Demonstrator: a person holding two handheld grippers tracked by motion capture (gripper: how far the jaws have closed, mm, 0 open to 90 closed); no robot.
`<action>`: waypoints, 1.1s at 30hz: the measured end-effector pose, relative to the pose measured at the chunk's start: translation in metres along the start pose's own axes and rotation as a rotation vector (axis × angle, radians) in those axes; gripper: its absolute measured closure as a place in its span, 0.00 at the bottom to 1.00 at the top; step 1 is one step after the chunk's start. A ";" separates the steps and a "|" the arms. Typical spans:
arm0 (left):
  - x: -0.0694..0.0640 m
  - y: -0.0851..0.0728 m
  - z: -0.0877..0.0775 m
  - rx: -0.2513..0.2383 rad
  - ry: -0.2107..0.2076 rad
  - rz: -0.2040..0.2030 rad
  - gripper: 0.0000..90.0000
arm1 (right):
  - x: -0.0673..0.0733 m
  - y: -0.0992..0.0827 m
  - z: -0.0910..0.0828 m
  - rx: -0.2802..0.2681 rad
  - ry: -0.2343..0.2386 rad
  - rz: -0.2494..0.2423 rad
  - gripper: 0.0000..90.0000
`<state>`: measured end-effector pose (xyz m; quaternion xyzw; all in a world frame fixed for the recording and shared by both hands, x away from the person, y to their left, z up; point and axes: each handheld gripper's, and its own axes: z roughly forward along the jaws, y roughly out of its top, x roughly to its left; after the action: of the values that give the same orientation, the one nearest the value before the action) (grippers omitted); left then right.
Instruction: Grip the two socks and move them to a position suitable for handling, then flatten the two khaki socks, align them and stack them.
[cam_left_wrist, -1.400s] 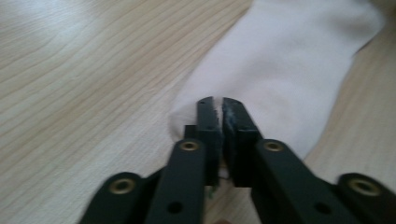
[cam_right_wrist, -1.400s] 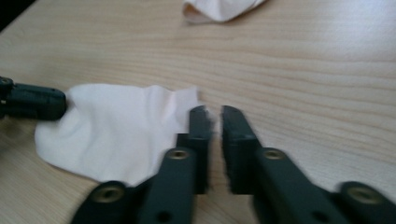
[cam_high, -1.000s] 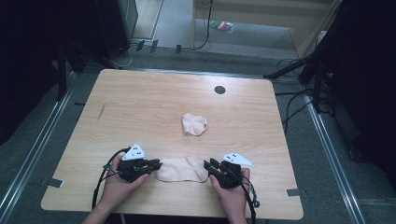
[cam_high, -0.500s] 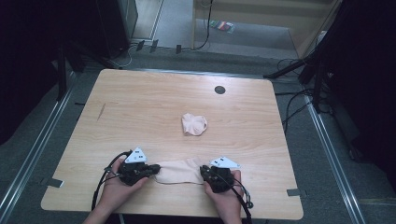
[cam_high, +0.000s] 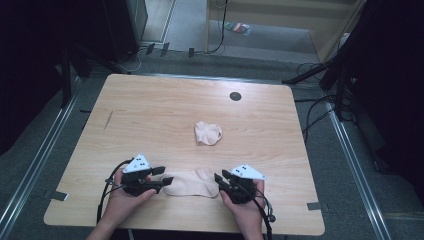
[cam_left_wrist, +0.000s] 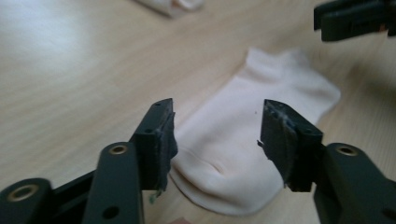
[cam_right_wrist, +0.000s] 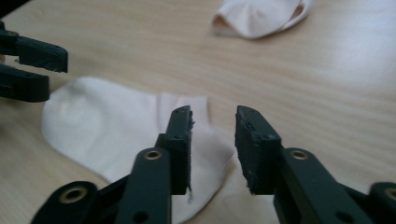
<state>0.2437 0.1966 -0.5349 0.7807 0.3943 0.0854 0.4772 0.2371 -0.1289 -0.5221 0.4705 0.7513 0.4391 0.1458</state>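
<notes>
The flat pale-pink cloth sock (cam_high: 192, 183) looks soft and matt; the light wooden table (cam_high: 165, 115) is smooth, faintly glossy, grain-streaked.

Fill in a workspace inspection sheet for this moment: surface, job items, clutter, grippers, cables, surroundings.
Surface: wooden table, with a dark round hole near the far edge.
Job's things: flat sock lying spread out between the grippers; crumpled sock at mid-table, apart from it.
Clutter: nothing seen.
Grippers: left gripper open, its jaws having just been opening, the flat sock's end lying between them, released; right gripper open, likewise just opening, at the sock's other end.
Cables: black cable loops from the left gripper; another trails from the right.
Surroundings: grey floor, floor cables, dark stands.
</notes>
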 end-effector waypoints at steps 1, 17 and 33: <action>0.000 0.000 0.000 0.000 0.000 0.000 0.46 | -0.002 0.002 0.000 -0.008 -0.002 0.002 0.70; 0.042 -0.004 -0.017 -0.146 0.164 -0.140 0.40 | -0.026 0.068 0.052 -0.059 -0.078 -0.042 0.66; 0.046 -0.006 -0.013 -0.127 0.185 -0.161 0.42 | -0.055 0.100 0.128 0.006 -0.124 -0.041 0.60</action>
<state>0.2652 0.2391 -0.5444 0.7036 0.4919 0.1429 0.4925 0.4043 -0.0903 -0.5259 0.4817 0.7517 0.4038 0.1997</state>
